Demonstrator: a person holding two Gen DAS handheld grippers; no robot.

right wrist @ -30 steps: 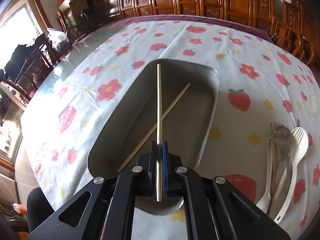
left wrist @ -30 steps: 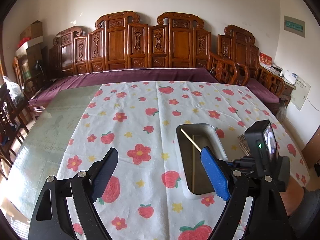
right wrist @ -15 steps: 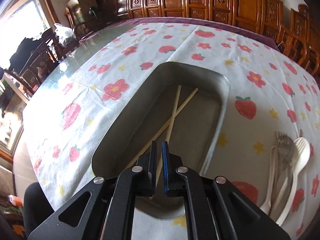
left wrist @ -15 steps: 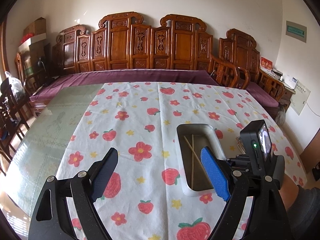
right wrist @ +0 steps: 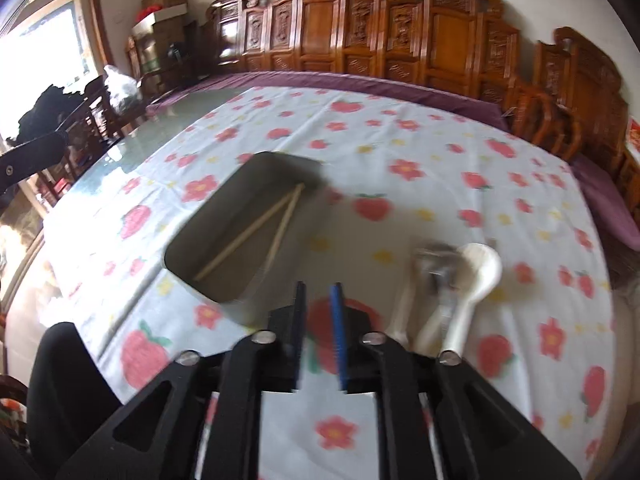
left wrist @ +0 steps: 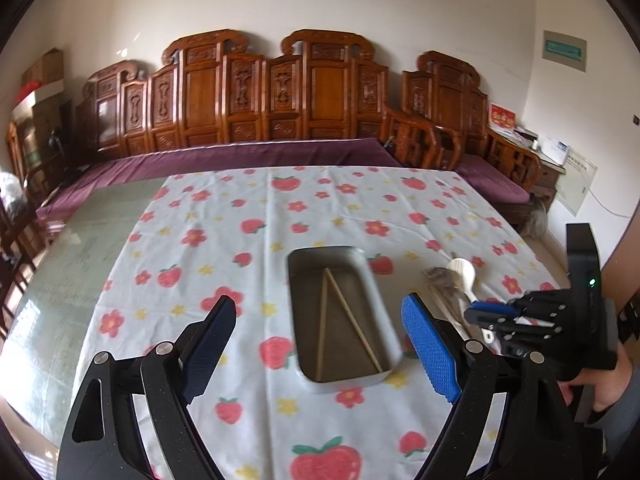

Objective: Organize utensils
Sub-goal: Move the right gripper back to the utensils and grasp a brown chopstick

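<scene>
In the metal tray (left wrist: 304, 376) our two chopsticks (right wrist: 256, 232) lie gathered; the spoon (right wrist: 476, 276) and fork (right wrist: 436, 264) wait beside it, so our right tongs (right wrist: 318, 336) are opening, empty; left tongs (left wrist: 320, 344) gape idle.

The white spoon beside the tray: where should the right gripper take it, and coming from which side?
Probably by the handle. The white spoon lies flat on the cloth, bowl at the far end, handle running toward the right gripper, whose empty jaws are opening. The fork lies close against its left, so come down from above onto the near handle end, jaws across its width. The blur hides finer detail.
</scene>
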